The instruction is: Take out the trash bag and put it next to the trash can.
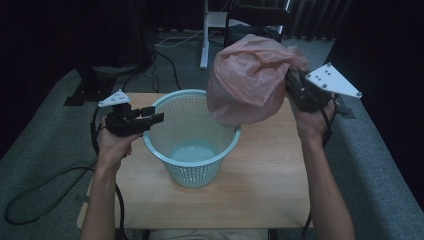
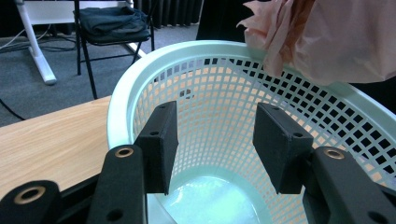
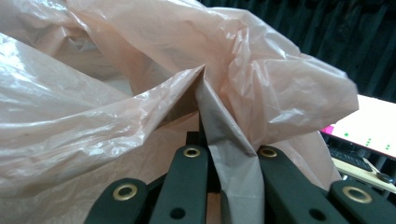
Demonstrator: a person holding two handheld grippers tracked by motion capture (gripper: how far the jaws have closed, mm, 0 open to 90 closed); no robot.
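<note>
Pink bag [image 1: 247, 80], pinched shut in the right gripper [image 1: 292, 85], balloons above the basket [image 1: 192, 142] rim and may snag it, while the left gripper [image 1: 152, 116] gapes empty beside the rim

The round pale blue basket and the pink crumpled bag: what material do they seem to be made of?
The round pale blue basket: apparently moulded plastic, shown by its even square lattice and smooth, slightly glossy rim. The pink crumpled bag: thin plastic film, seemingly; it is translucent, with sharp creases and shiny highlights in the right gripper view.
</note>
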